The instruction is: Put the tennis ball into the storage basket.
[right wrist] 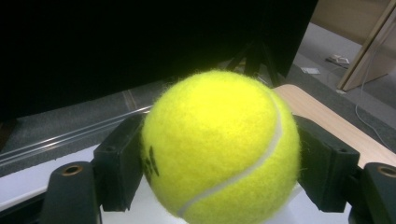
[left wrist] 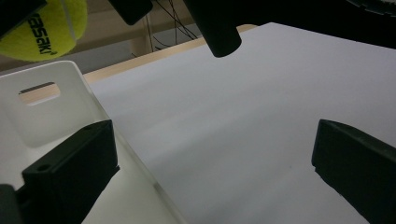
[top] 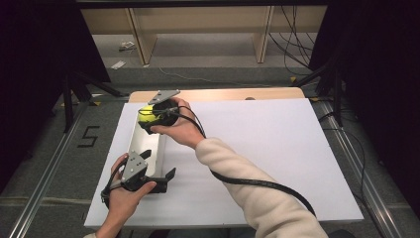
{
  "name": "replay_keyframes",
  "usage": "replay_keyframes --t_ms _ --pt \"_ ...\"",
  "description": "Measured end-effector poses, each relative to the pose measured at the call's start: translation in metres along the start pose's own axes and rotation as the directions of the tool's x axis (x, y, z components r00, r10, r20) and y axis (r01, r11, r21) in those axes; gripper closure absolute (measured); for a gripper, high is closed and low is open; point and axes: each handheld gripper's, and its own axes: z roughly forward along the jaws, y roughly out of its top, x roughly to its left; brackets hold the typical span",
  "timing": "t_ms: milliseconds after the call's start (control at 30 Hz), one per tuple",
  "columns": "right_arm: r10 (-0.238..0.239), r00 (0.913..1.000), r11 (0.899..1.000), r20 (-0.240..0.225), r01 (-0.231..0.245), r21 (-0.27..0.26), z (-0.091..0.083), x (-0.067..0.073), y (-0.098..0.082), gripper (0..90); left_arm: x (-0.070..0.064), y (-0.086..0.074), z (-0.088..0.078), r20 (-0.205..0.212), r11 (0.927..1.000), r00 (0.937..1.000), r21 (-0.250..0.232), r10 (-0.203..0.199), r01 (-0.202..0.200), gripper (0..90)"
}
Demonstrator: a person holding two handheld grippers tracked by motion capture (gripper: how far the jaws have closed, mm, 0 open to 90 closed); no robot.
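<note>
Holding my left gripper [top: 159, 174] near me, jaws spread wide and empty beside the white tray [top: 161, 148], farther off my right gripper [top: 148, 117] clamping a yellow tennis ball [top: 145, 114] over the tray's far end, white table [top: 277, 148] beyond.

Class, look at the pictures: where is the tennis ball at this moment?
In the high view the tennis ball sits clamped in the right gripper, above the far end of the white tray at the table's left side.

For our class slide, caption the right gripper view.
Right tool clamps a fuzzy yellow tennis ball between its black jaws.
</note>
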Motion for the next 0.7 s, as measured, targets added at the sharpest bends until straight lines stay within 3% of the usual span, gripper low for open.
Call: replay_keyframes --t_ms 700 --pt "-0.006 1.0000 1.000 -0.005 0.006 0.009 0.0055 0.0004 0.0048 26.2 0.0005 0.0002 -0.0004 0.000 1.0000 1.0000 0.000 0.002 -0.002 0.0"
